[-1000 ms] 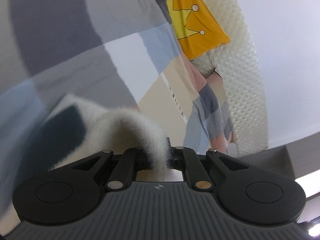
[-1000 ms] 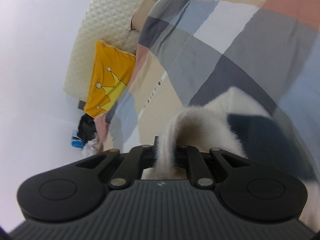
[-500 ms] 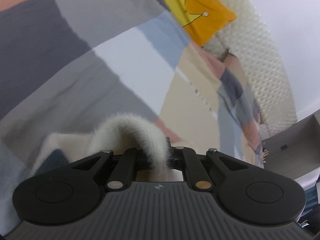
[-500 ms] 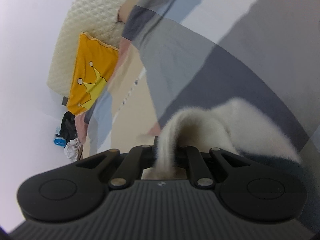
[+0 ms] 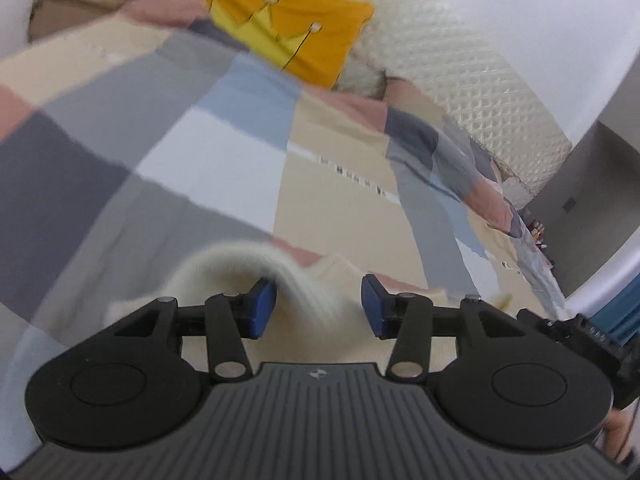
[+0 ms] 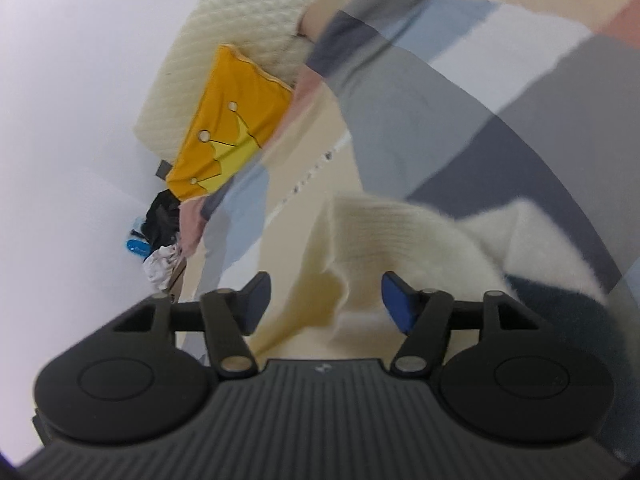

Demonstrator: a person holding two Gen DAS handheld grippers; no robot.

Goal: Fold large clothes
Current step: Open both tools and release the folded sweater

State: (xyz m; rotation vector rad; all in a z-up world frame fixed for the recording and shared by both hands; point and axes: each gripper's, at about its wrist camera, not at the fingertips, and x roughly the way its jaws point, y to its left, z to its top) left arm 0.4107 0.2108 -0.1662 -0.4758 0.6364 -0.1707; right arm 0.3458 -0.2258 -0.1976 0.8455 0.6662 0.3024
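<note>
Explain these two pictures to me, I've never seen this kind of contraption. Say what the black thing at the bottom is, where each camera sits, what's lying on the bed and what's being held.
There is no robot here: a person carries a hand-held gripper in each hand, and a wide-angle camera on each looks out along its two fingers.

One picture comes from the left gripper, the other from the right gripper. The black shape at the bottom is the tool itself, with blue-padded fingers.

Below lies a patchwork bedspread, with a yellow crown cushion by the quilted headboard.

The cream fuzzy garment lies between both pairs of jaws, which are opening, so it is no longer pinched.
</note>
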